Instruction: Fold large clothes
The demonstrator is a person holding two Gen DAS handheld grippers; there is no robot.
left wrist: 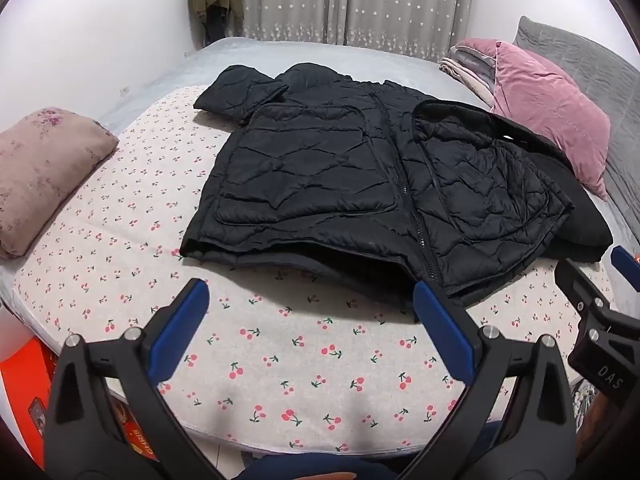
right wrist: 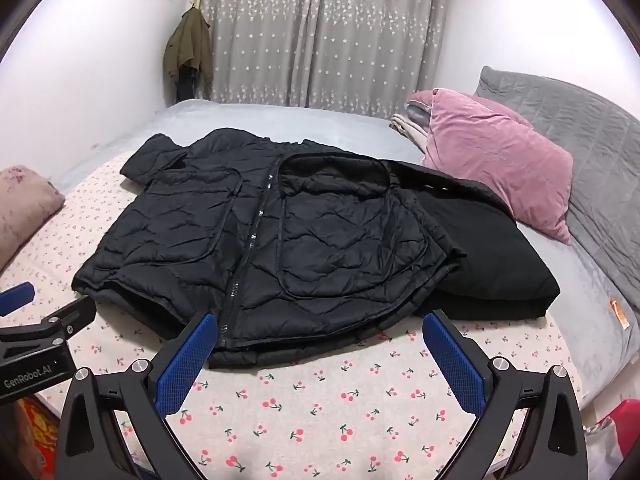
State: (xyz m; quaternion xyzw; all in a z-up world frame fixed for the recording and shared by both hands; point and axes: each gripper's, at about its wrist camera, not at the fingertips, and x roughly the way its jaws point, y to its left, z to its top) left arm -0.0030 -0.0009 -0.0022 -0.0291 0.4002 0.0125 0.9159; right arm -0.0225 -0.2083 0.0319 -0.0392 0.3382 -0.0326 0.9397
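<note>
Jacket (left wrist: pixel 320 184), black and quilted, lies spread flat on the cherry-print sheet (left wrist: pixel 280 360) of the bed. Near its hem, left tool (left wrist: pixel 312 312) and right tool (right wrist: pixel 320 344) hover, jaws spread wide, gripping nothing.

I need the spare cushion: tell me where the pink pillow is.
In both wrist views the pink pillow sits at the right, leaning against the grey headboard, just beyond the black jacket.
</note>
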